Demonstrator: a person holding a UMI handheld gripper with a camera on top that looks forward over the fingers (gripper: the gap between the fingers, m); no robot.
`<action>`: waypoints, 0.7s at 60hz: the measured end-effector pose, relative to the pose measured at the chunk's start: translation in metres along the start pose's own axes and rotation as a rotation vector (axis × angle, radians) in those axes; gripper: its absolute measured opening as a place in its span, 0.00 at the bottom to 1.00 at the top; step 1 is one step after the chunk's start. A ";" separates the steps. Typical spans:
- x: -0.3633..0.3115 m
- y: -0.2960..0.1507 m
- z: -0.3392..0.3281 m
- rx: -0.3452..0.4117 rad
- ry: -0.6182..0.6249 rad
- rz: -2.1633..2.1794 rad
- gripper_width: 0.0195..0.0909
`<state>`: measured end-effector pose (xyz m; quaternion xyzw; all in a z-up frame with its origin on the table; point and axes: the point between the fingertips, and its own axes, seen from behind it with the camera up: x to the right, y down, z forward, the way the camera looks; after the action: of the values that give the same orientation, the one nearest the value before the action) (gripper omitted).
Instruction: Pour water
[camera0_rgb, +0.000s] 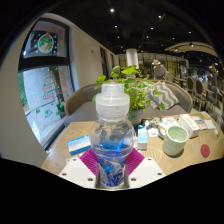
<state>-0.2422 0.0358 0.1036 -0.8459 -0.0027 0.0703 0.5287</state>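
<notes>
The gripper (111, 172) has a clear plastic water bottle (112, 135) between its fingers, the magenta pads (91, 160) close against its lower sides. It appears to be clamped rather than merely standing there, though the contact itself is hard to make out. The bottle is upright, its white cap (112, 98) on top and a blue label low on its body. Beyond and to the right, a pale green mug (176, 138) stands on the wooden table (60, 152) near its right edge, with a small blue-and-white carton (142, 136) between bottle and mug. A leafy plant (128, 76) rises behind. To pour well, the grip should stay firm and low, the bottle carried over the mug's mouth before tilting slowly. The cap looks closed, which would block any flow.
</notes>
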 end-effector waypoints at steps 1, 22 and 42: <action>0.001 -0.006 -0.002 0.004 -0.011 0.018 0.17; 0.017 -0.135 0.001 0.034 -0.424 0.980 0.16; 0.095 -0.123 0.046 0.001 -0.578 1.780 0.16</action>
<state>-0.1455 0.1382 0.1828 -0.4863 0.5147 0.6567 0.2595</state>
